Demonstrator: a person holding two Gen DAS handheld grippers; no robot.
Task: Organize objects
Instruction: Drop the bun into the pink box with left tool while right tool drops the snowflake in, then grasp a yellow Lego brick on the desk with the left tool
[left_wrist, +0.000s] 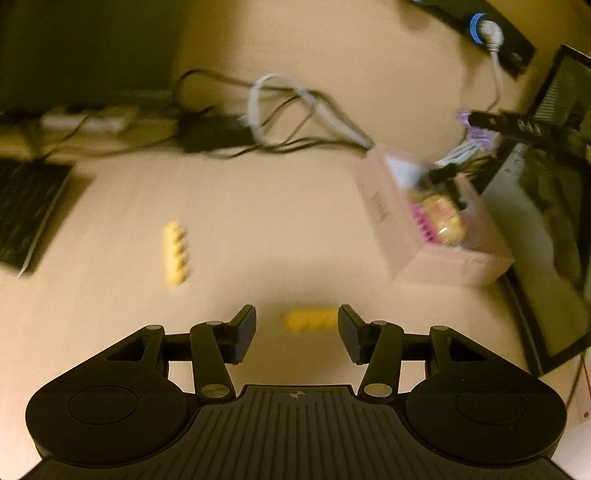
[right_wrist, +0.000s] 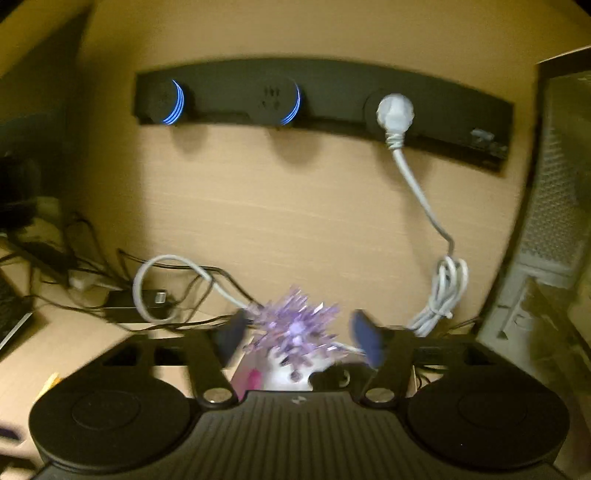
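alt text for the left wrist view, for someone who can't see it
The open left gripper hovers low over a pale desk, its fingers either side of a small yellow block. A second yellow block lies further left, and a pink box holding small items sits to the right, near tangled cables.

Two yellow blocks (left_wrist: 176, 253) (left_wrist: 310, 320) flat on desk; pink box (left_wrist: 436, 236) part-filled.

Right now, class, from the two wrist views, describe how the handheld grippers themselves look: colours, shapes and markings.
Both are matt black plastic. The left gripper and right gripper each have a ribbed central body with a small crosshair mark, two round side housings, linkage arms with silver pivot pins, and dark bluish fingertips. No cables or sleeves show.
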